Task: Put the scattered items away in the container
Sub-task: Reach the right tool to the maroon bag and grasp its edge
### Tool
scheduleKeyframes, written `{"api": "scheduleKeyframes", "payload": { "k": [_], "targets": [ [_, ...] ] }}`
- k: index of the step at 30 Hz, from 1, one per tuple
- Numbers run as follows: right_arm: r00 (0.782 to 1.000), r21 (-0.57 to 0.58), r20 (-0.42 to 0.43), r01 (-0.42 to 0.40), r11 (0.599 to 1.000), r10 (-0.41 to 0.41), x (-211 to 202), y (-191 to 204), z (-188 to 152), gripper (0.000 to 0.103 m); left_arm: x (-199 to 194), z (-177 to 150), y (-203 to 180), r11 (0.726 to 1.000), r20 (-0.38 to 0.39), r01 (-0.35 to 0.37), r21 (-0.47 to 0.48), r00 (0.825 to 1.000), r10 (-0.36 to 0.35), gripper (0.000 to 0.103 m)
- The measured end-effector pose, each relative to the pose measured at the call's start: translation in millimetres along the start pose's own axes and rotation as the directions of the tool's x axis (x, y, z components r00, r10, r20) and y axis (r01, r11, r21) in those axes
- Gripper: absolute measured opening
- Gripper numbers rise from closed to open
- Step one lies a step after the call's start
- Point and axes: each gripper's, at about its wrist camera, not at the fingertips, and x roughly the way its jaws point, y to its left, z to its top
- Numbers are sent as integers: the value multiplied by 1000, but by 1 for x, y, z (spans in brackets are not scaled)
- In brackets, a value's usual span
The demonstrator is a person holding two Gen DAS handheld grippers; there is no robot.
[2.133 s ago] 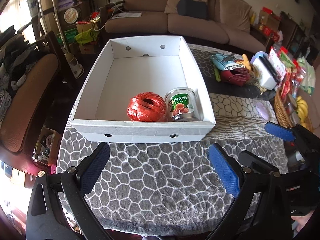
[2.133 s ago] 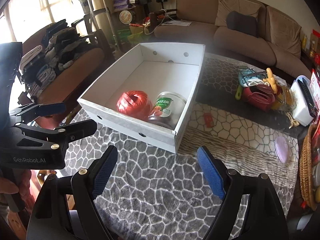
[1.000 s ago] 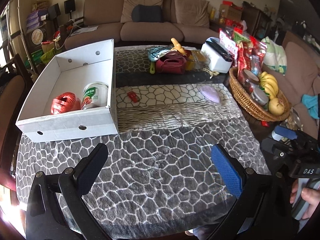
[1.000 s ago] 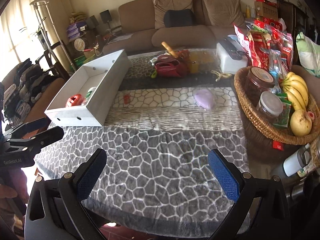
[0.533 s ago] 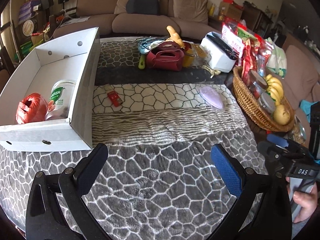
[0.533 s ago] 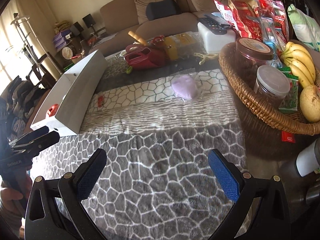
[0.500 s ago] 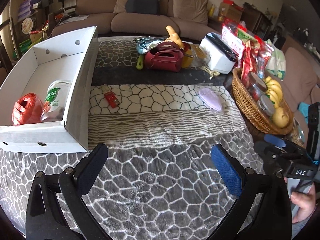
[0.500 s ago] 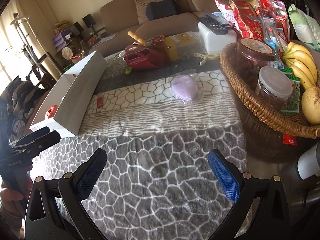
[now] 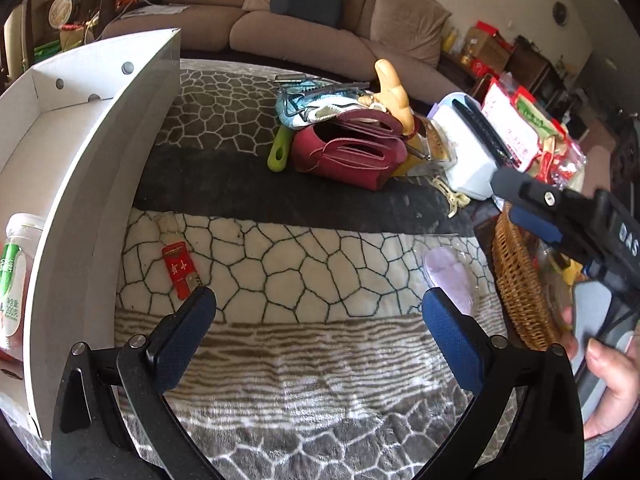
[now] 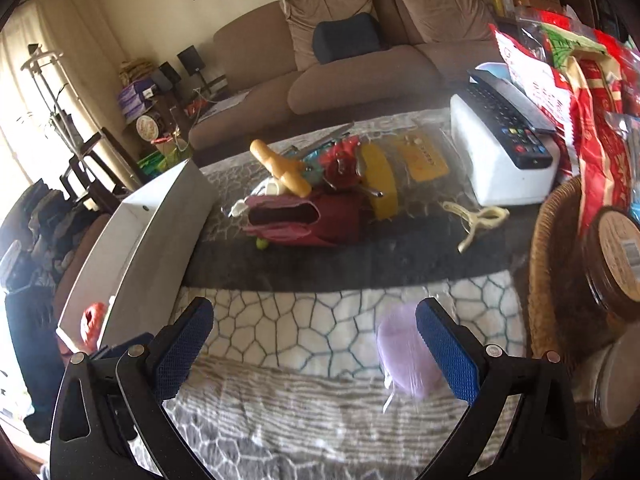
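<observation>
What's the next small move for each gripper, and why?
Probably ease the left gripper forward-left until the small red packet sits between its open fingers; the packet lies loose on the blanket beside the white box. The right gripper, also open, could shift right over the lilac pouch.

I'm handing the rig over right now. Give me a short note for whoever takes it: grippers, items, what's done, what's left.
Left gripper: open, empty, near the red packet.
Right gripper: open, empty, by the lilac pouch.
Done: red twine ball and jar are in the white box.
Left: packet and pouch, both lying loose on the blanket, go into the box.
</observation>
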Motion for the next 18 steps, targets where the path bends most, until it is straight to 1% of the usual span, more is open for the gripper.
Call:
{"api": "scheduleKeyframes", "payload": {
  "k": [2,4,5,6,7,8,10,11,12,14,16,18],
  "targets": [
    [1000,11,-15,-13,1000,13,23,-1,15,103,4,-5,3,1000,-8,27,-4,1000,-27,103],
    [999,35,-44,-1,999,2,48,-4,26,103,7,-10,6,999,-16,39,-1,999,-39,103],
    [998,52,-55,-4,999,7,59,-8,29,103,9,-8,6,999,-41,37,-14,998,-37,103],
    [998,70,-64,2,998,2,69,-11,33,102,10,-7,6,998,-60,52,-30,997,-54,103],
    [997,84,-73,15,996,-9,78,-14,36,102,8,-5,5,996,-58,82,-33,995,-84,103],
    [997,92,-78,31,995,-24,85,-17,38,102,5,-4,2,996,-45,91,-25,995,-92,103],
    [994,89,-101,56,994,-47,99,-19,42,96,-1,1,-5,997,-19,73,14,997,-72,103],
    [992,84,-113,66,994,-56,105,-19,43,87,-1,3,-7,997,-15,75,26,997,-74,103],
    [990,77,-125,78,994,-68,111,-19,44,77,-1,5,-7,996,-17,82,24,997,-81,103],
    [985,69,-147,104,992,-93,122,-19,45,70,3,8,-1,995,-35,100,-11,994,-101,103],
    [978,76,-168,137,988,-123,134,-21,46,68,9,9,6,994,-57,99,-43,993,-102,103],
    [977,86,-174,144,986,-127,143,-22,46,68,12,9,11,995,-74,87,-57,993,-92,103]
  ]
}}
